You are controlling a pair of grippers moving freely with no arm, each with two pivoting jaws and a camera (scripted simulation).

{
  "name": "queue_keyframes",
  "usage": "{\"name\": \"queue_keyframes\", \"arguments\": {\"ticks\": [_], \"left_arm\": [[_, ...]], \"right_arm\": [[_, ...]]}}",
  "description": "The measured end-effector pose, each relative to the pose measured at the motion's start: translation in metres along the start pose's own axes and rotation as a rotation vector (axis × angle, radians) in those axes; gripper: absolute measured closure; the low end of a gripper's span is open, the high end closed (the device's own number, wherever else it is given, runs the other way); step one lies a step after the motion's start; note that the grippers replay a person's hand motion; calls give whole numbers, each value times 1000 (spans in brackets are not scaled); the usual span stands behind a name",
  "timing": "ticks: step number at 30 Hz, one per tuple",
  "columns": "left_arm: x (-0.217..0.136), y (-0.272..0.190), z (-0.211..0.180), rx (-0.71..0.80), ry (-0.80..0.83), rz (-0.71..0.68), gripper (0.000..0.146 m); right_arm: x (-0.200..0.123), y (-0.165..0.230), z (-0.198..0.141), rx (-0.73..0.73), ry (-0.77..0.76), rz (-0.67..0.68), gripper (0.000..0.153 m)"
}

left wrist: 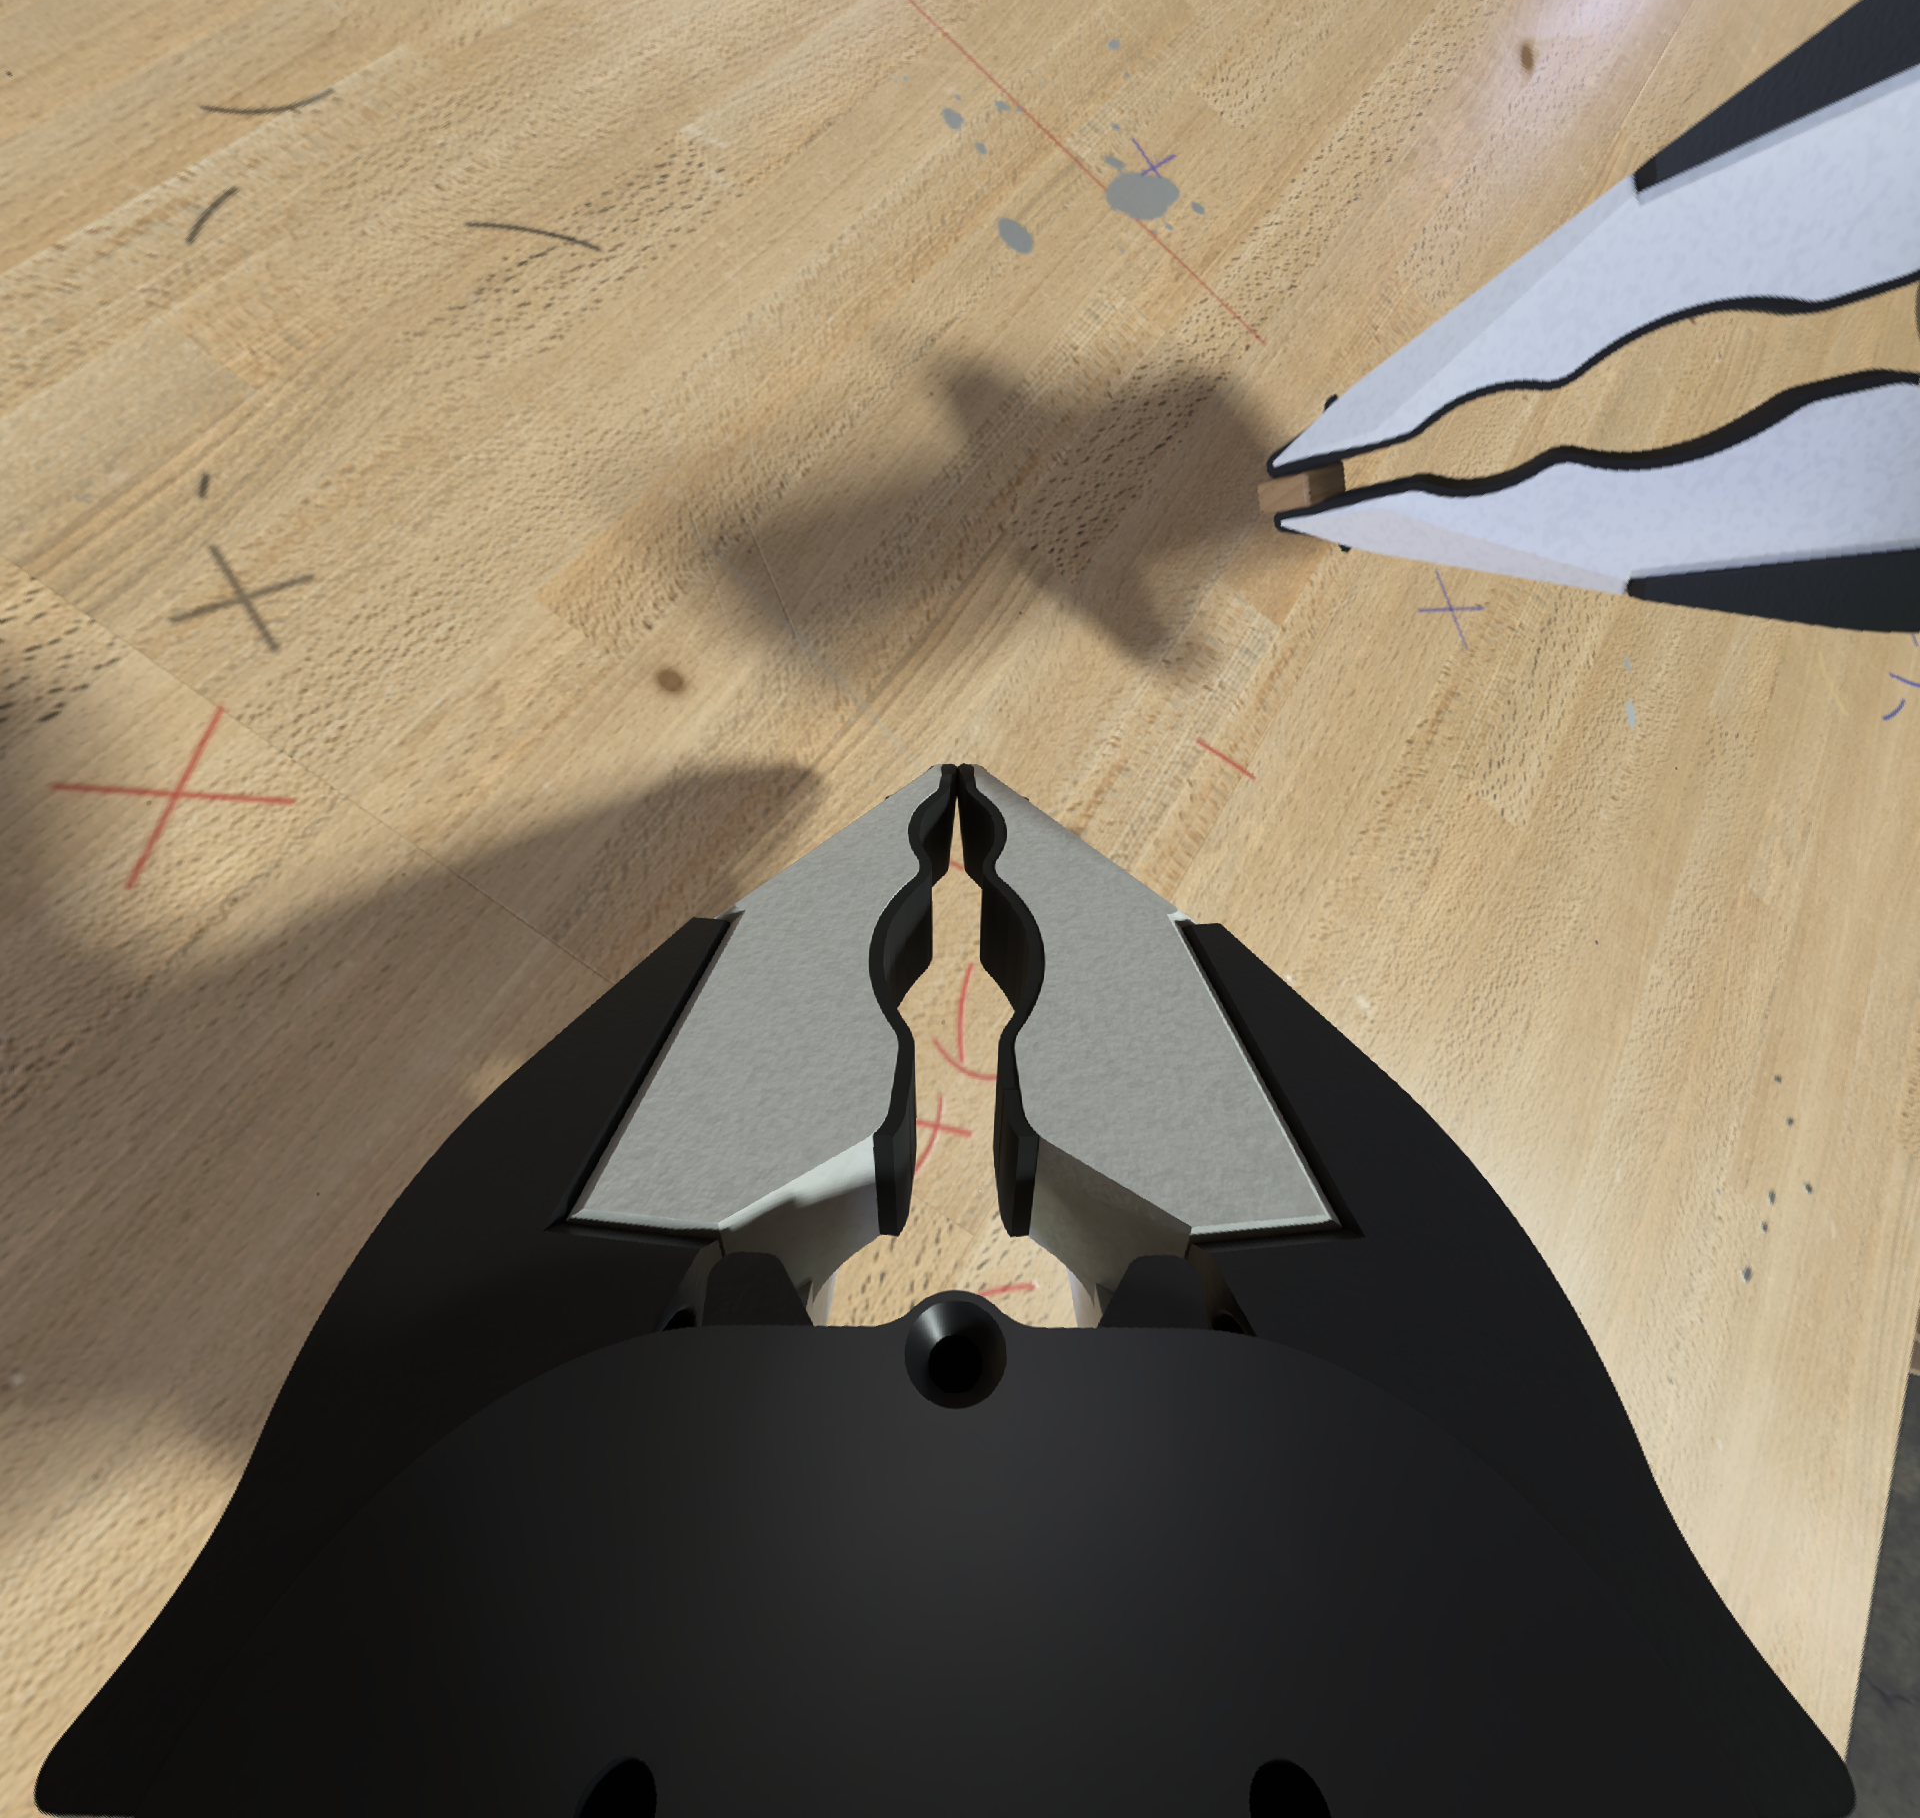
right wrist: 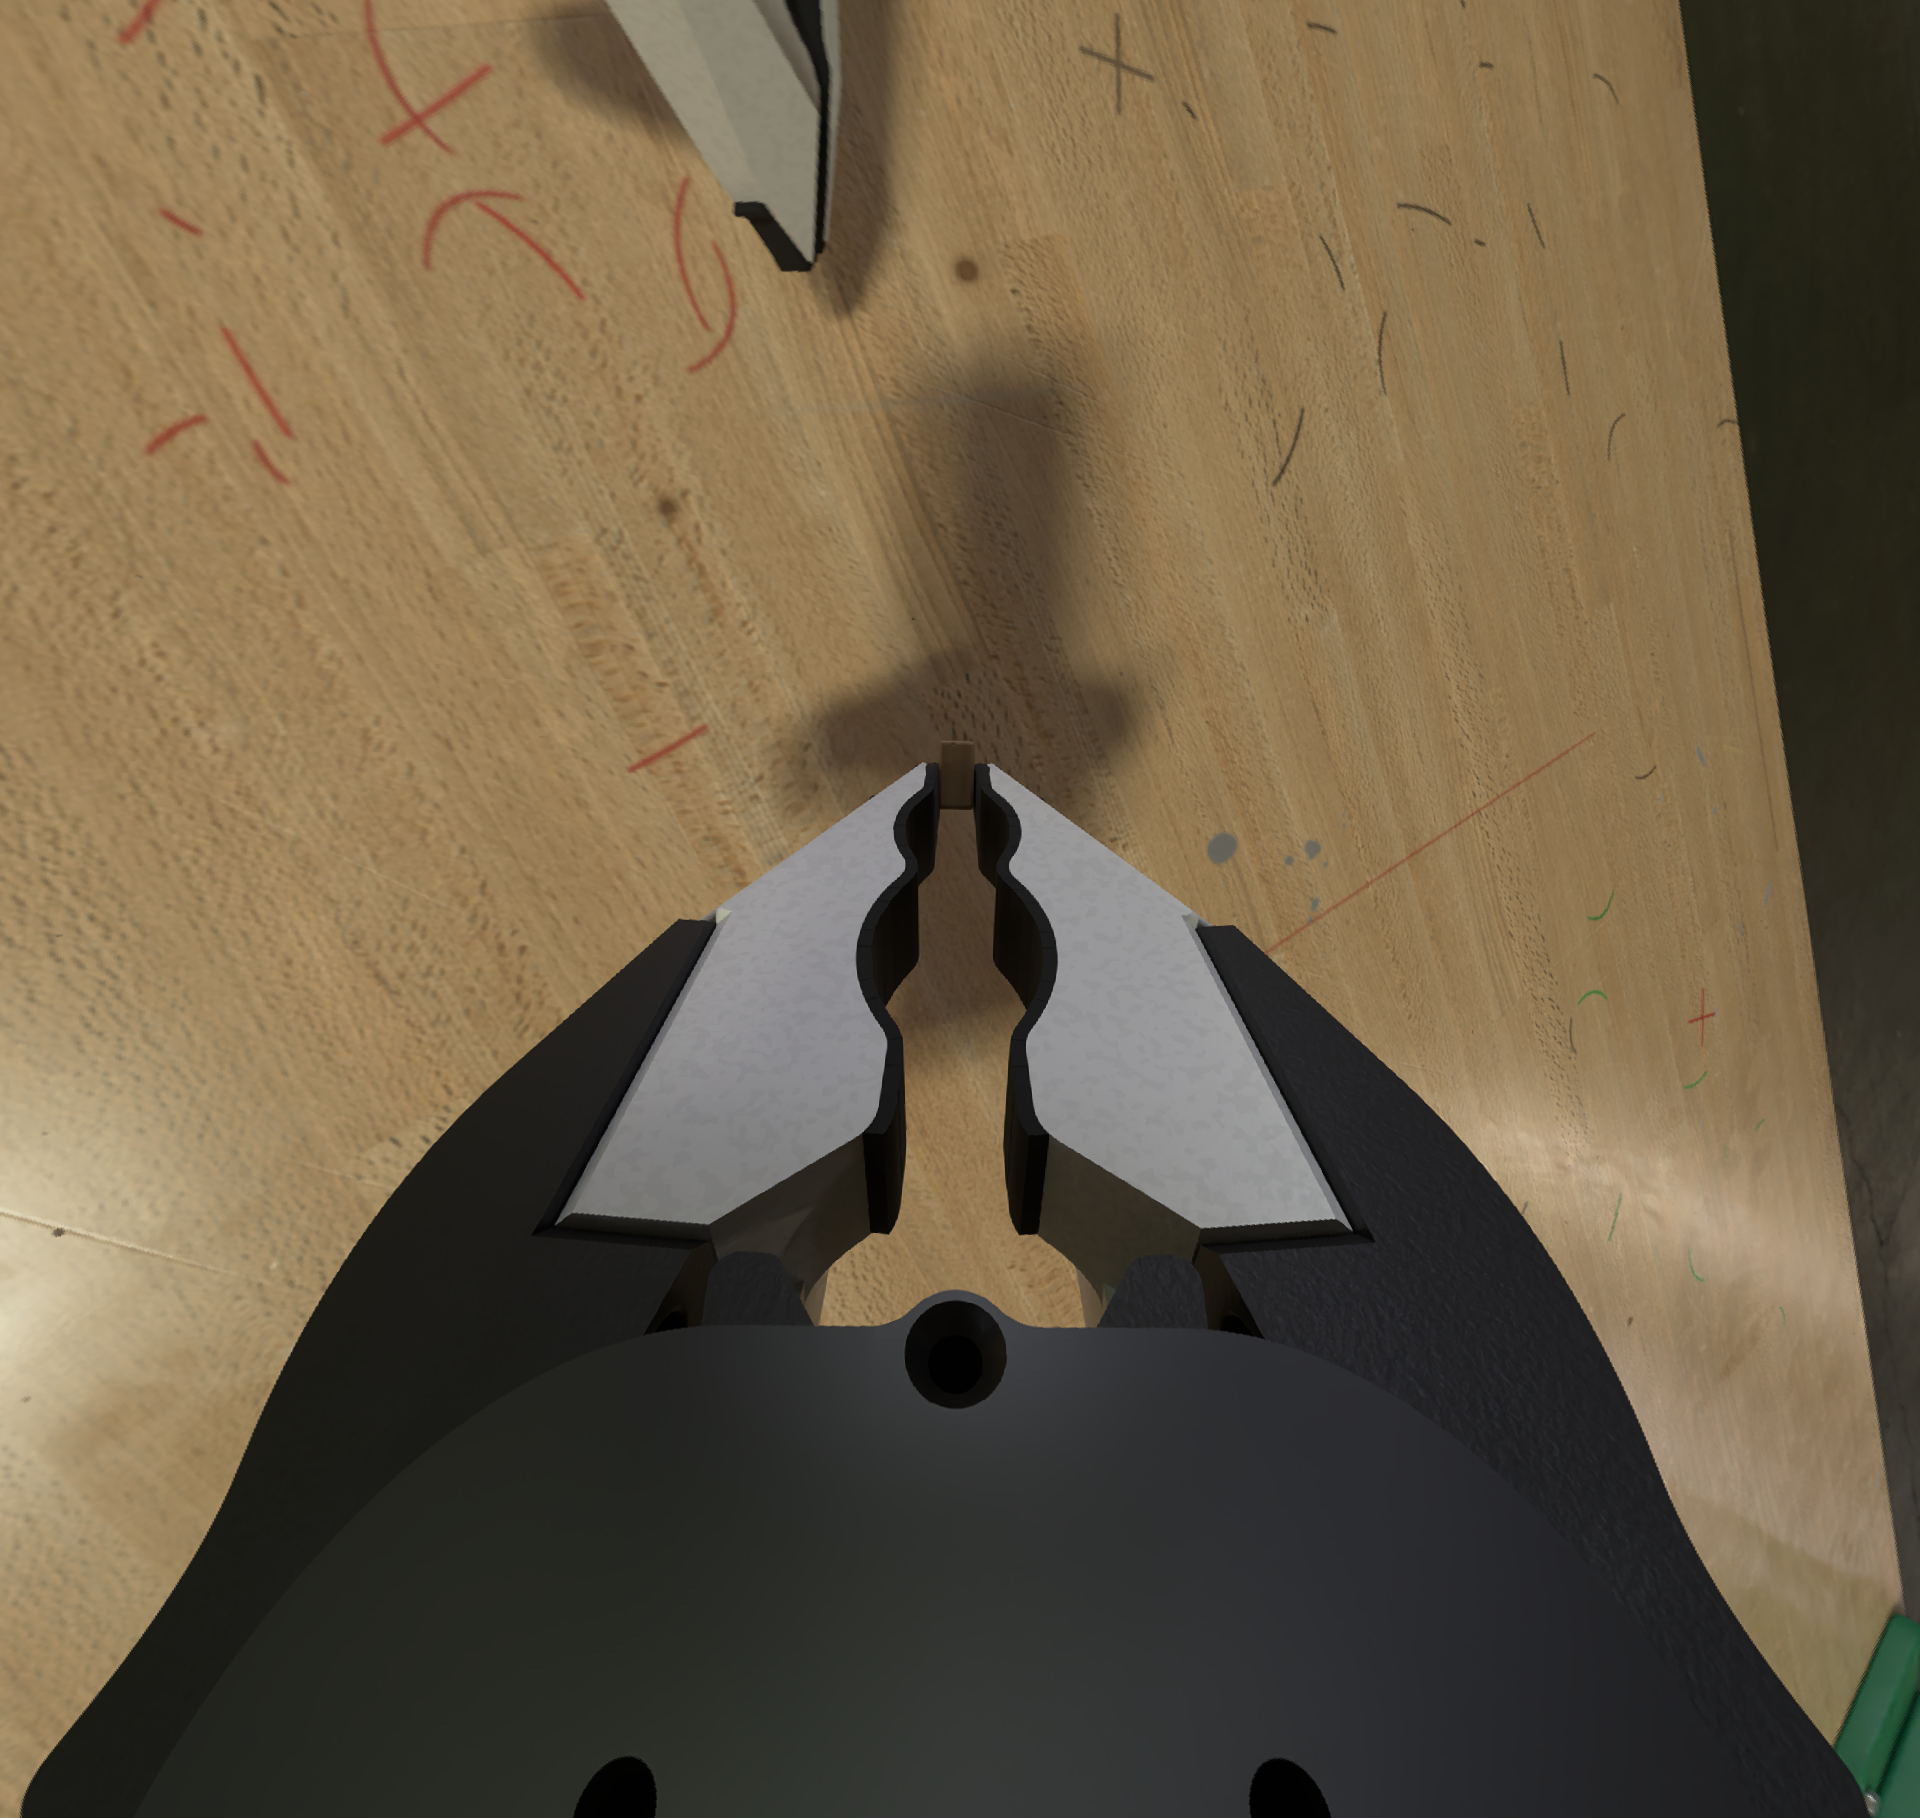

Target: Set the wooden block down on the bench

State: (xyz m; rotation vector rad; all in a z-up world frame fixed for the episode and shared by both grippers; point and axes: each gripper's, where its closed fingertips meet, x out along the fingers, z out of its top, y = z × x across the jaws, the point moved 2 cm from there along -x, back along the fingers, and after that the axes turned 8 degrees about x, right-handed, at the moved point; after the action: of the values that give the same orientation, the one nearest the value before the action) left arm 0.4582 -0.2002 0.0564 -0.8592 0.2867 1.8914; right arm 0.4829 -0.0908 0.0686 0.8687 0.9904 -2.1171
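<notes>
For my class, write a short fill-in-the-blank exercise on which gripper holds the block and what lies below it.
1. The wooden block is pinched at the tips of the ____ gripper.
2. The left gripper has its jaws ____, with nothing between them.
3. Beneath both grippers lies a wooden ____, marked with red and black crosses.

Missing words: right; shut; bench

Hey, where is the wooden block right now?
The wooden block is pinched at the tips of the right gripper, above the bench; in the left wrist view it shows at the right, beyond the empty left gripper.
</notes>
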Motion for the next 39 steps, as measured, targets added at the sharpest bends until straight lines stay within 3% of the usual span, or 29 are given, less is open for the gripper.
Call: {"name": "queue_keyframes", "arguments": {"ticks": [7,11,13,22,30,36,39], "left_arm": [[-5,-12,9,-15,-64,-40,143],[-8,-11,7,-91,-43,-72,114],[-9,-11,8,-130,-45,-86,109],[-21,-21,33,-427,-205,-313,127],[-21,-16,42,-626,-275,-349,106],[-23,-19,56,-720,-360,-398,126],[-22,-21,59,-767,-367,-413,129]], "right_arm": [[-11,12,9,57,-61,45,147],[-19,13,14,66,-119,31,147],[-21,17,16,70,-136,34,147],[-25,17,30,158,-264,-52,147],[-24,17,32,255,-348,-99,147],[-29,9,33,203,-413,-241,147],[-31,5,31,136,-414,-323,147]]}}
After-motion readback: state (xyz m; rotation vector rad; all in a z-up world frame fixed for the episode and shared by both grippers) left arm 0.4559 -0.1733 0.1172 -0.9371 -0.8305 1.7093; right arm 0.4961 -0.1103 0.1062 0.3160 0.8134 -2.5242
